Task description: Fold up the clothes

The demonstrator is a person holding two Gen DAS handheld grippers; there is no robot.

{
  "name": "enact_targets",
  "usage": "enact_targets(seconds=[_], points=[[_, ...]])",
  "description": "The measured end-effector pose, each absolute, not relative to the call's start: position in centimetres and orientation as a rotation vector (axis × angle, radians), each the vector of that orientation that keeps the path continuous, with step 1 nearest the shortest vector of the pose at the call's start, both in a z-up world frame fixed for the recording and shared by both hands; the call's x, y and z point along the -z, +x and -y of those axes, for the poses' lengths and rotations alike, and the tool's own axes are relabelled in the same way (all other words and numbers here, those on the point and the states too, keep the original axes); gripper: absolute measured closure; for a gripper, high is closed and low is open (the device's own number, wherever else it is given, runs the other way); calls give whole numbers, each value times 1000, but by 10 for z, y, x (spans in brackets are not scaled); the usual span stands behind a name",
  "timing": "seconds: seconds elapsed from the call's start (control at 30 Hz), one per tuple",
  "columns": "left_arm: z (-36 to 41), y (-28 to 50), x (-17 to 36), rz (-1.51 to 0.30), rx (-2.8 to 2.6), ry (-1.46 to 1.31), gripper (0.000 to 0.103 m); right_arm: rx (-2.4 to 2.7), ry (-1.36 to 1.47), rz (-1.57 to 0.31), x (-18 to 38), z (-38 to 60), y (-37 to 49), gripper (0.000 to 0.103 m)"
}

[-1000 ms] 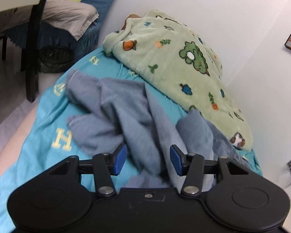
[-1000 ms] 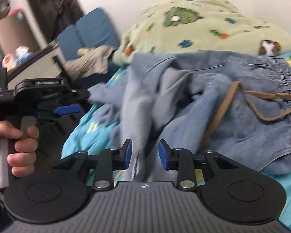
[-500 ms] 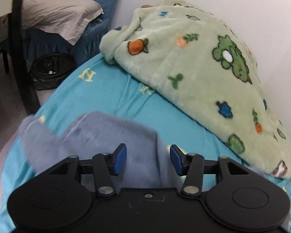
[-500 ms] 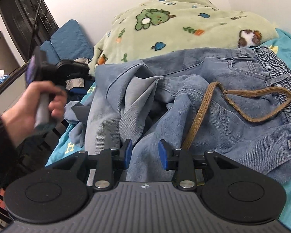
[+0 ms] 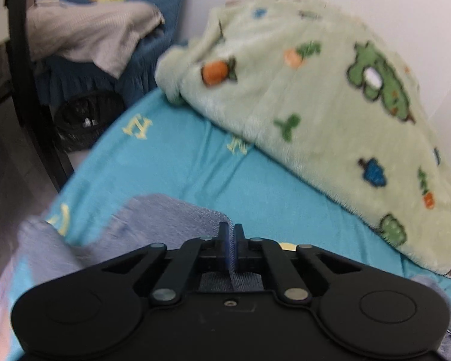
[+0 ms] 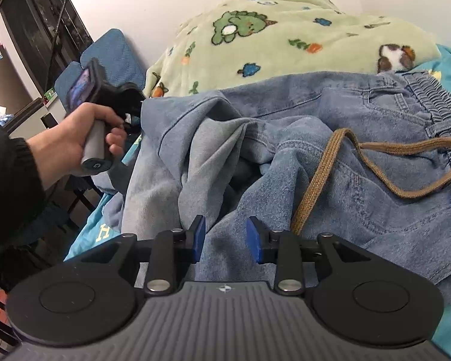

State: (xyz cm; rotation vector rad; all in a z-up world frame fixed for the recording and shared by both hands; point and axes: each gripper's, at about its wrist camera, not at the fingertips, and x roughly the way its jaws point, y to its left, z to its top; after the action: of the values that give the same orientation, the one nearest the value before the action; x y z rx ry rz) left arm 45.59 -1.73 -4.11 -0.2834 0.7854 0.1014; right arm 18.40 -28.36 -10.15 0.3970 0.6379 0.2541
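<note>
Crumpled blue jeans (image 6: 330, 156) with a brown drawstring (image 6: 315, 186) lie on the turquoise bed sheet (image 5: 180, 165). My left gripper (image 5: 231, 237) is shut on an edge of the jeans (image 5: 165, 216), with denim pinched between the blue pads. In the right wrist view a hand (image 6: 72, 138) holds that gripper at the jeans' far left edge. My right gripper (image 6: 225, 237) hovers low over the near part of the jeans. Its jaws stand apart, with denim lying under the gap and no pad pressing on it.
A green fleece blanket (image 5: 315, 105) with cartoon prints is heaped against the white wall behind the jeans. Off the bed's left side stand a black mesh bin (image 5: 84, 117), a dark post (image 5: 30, 84) and a blue seat under grey cloth (image 5: 90, 33).
My left gripper travelled to the jeans' far left edge and its jaws closed on the denim. The right gripper kept almost still above the jeans.
</note>
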Motion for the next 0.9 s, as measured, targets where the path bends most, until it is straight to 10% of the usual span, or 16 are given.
enact_targets(seconds=[0.47,0.9], points=[[-123,263,-83,-550,-186,-452,102,-163,441,-605,91,311,171,74],[-255,119,41,-766,-521,-838,102,-68,608,-569,72,357,140,73]])
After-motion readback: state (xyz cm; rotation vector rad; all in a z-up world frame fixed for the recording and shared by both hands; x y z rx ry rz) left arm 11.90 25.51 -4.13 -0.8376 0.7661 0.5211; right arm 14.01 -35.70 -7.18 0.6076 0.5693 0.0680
